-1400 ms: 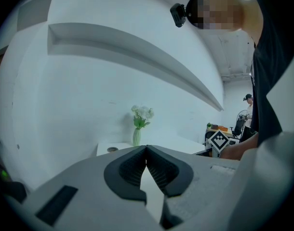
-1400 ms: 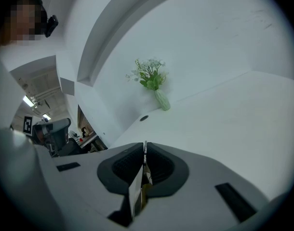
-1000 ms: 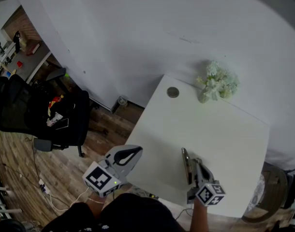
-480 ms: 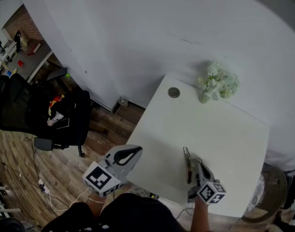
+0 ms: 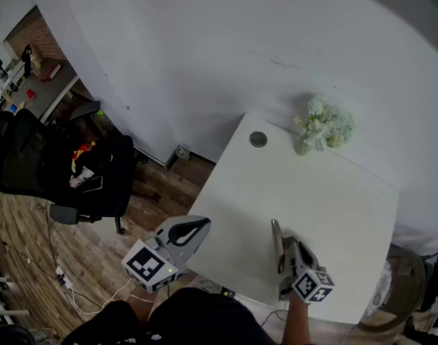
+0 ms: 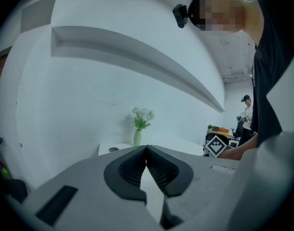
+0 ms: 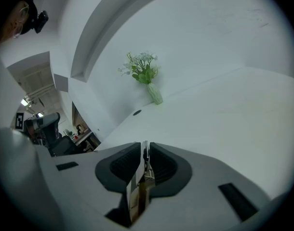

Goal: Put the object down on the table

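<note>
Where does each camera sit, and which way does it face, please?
Head view: on the person's head, looking steeply down at the white table; the left gripper and right gripper show.
Left gripper view: on the left gripper, looking along its shut, empty jaws toward the flower vase; the person's torso shows at right.
Right gripper view: on the right gripper, looking along jaws shut on a thin metal object, across the table.
Shared: all three show the flower vase.

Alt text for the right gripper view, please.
The right tool is shut on a thin, shiny flat object held on edge between its jaws. Ahead lies a white table, with a vase of white flowers and a small dark round disc at its far end.
</note>
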